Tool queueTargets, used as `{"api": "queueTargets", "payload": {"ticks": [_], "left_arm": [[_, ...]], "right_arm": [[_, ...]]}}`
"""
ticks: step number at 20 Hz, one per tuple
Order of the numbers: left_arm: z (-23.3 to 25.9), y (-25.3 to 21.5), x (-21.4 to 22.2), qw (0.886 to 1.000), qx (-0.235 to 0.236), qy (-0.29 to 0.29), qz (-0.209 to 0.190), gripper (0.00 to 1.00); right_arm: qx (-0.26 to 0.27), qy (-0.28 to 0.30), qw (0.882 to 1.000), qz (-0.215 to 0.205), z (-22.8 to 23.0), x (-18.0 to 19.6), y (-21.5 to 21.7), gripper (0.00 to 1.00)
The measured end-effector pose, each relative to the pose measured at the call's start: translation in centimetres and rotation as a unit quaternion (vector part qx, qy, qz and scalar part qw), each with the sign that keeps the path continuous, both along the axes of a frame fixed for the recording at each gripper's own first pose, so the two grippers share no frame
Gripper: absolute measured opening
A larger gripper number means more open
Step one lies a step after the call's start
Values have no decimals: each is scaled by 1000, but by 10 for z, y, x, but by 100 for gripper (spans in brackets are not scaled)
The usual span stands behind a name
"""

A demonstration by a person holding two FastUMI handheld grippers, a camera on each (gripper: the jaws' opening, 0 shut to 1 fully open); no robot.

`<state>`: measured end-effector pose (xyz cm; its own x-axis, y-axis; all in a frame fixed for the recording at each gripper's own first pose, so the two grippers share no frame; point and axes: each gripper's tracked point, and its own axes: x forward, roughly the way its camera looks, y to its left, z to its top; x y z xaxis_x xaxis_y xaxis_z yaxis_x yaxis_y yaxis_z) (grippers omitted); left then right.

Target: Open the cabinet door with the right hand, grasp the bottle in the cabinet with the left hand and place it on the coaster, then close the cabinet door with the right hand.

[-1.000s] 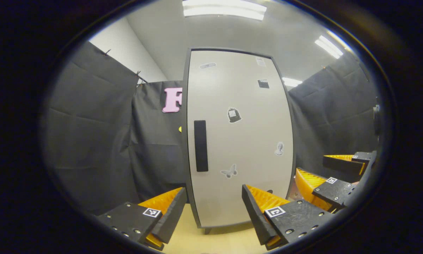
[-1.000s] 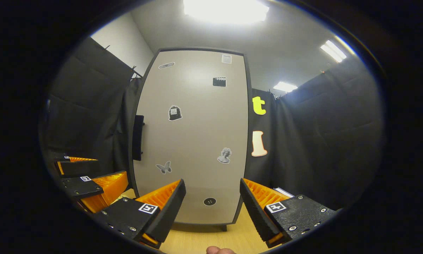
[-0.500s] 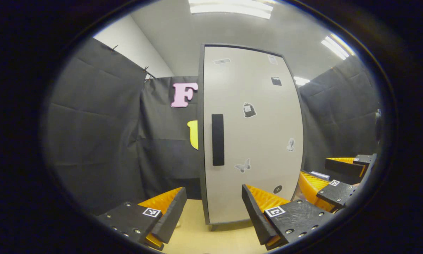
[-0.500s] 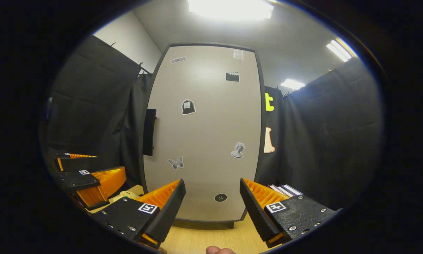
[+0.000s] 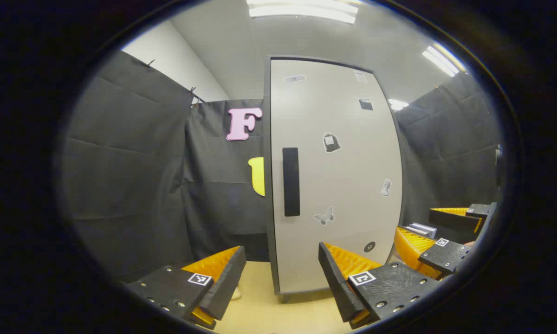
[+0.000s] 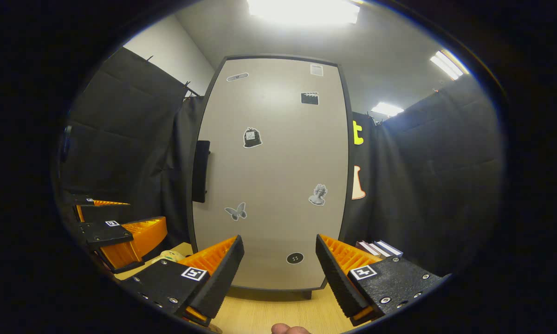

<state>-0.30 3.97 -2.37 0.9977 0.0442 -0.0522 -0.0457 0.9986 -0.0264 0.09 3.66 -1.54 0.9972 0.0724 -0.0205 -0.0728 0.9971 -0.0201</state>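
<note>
Cabinet door [image 6: 271,176] is shut; my right tool [image 6: 278,273], fingers apart, could slip off its narrow black handle [image 6: 200,171] if misaligned.

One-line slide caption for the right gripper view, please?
Open right gripper faces the closed cabinet door, its black handle at left.

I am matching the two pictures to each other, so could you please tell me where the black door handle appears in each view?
Left gripper view: the handle stands upright just right of centre, near the left edge of the cabinet door.
Right gripper view: the handle sits left of centre, seen edge-on at the door's left edge.
Shared landmark: the butterfly sticker on the door, lower than the handle's middle.
</note>
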Motion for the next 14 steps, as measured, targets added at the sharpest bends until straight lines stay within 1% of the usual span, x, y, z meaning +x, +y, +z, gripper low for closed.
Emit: {"api": "queueTargets", "payload": {"ticks": [10, 11, 12, 13, 14], "left_arm": [[-8, -9, 3, 1000, 9, 8, -7, 90], [-7, -8, 2, 1000, 8, 6, -6, 91], [-6, -8, 2, 1000, 7, 4, -6, 94], [-4, -6, 3, 1000, 7, 3, -5, 91], [-2, -6, 3, 1000, 6, -1, -4, 91]], "right_arm": [[0, 14, 1000, -6, -14, 4, -8, 96], [1, 14, 1000, -8, -14, 4, -9, 96], [1, 14, 1000, -10, -14, 6, -10, 96], [2, 15, 1000, -11, -13, 6, -11, 96], [3, 14, 1000, -13, -11, 7, -12, 96]]}}
